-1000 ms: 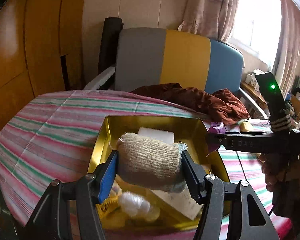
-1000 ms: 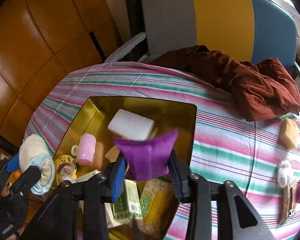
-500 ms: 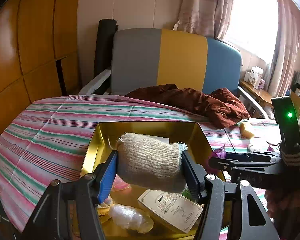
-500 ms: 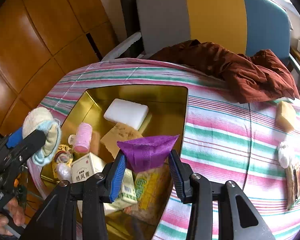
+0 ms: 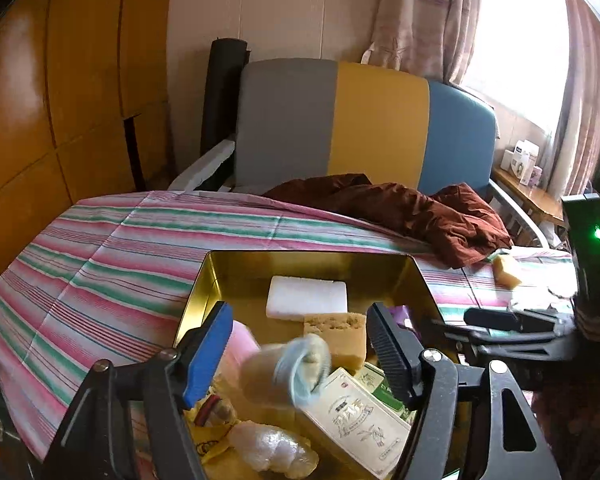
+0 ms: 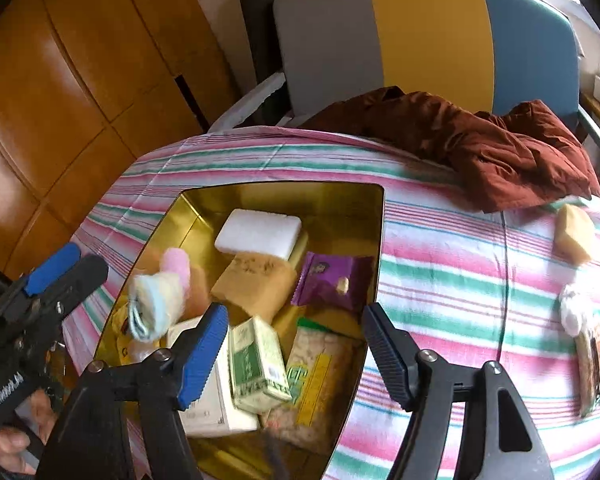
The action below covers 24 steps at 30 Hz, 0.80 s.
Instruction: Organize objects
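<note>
A gold tin (image 5: 308,256) (image 6: 284,188) sits on the striped tablecloth, partly filled. My left gripper (image 5: 300,314) (image 6: 86,260) hovers over its near left side with jaws opening. A rolled beige sock (image 5: 288,372) (image 6: 156,304) is blurred below them, free of the pads, among the boxes. My right gripper (image 6: 296,316) (image 5: 468,320) stands over the tin's near right side, jaws opening with nothing between them. The purple packet (image 6: 332,282) lies flat in the tin beside a tan sponge (image 6: 252,280) and a white block (image 6: 258,232).
A brown cloth (image 6: 500,152) is heaped at the table's far right before a grey, yellow and blue chair (image 5: 364,120). A tan sponge (image 6: 574,232), a white wad (image 6: 576,312) and other small items lie on the cloth to the right. Wooden panels (image 5: 60,100) stand on the left.
Both grippers have opened. The sock has dropped out of the left jaws into the tin, and the purple packet has fallen from the right jaws onto the tin's contents.
</note>
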Tool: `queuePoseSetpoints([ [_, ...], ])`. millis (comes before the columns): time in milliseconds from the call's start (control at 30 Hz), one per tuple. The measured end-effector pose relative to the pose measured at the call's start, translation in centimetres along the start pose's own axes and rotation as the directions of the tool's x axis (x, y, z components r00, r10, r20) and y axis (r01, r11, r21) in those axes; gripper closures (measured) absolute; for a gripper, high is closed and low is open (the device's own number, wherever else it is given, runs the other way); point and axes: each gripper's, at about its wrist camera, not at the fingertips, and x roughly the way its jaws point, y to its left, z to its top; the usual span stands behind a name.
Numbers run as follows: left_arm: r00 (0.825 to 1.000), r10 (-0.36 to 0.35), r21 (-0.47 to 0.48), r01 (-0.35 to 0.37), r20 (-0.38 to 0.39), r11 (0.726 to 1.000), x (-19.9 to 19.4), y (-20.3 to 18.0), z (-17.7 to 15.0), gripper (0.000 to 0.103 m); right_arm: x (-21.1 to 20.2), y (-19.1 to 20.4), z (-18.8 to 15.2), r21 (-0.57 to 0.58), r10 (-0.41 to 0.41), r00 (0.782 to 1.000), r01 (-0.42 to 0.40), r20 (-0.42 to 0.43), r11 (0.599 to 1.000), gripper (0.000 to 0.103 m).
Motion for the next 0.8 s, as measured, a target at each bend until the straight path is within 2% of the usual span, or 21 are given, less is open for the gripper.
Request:
queuePoseSetpoints([
  [300,0.999,-0.018,0.011,0.017,0.029,1.000,-2.0,-0.7,-0.1,0.031,-1.7,0.9,-2.0,-0.006,-0.011,1.000,0.011,0.021,1.000,0.032],
  [400,0.999,-0.020,0.014,0.019,0.034,1.000,-2.7,-0.7,-0.6,0.028,-2.1,1.0,-2.6,-0.002,-0.028,0.999,0.029,0.030,1.000,0.032],
  [500,0.999,-0.012,-0.010,0.012,0.032,1.000,-3.4,0.0,-1.5,0.021,-2.6,1.1,-3.3,-0.002,-0.044,0.998,0.044,0.035,0.999,0.032],
  [800,0.995,0.064,-0.079,-0.070,-0.079,0.994,-3.5,3.6,-6.5,0.020,-4.1,1.7,-5.0,-0.019,-0.074,0.995,0.076,0.061,0.997,0.032],
])
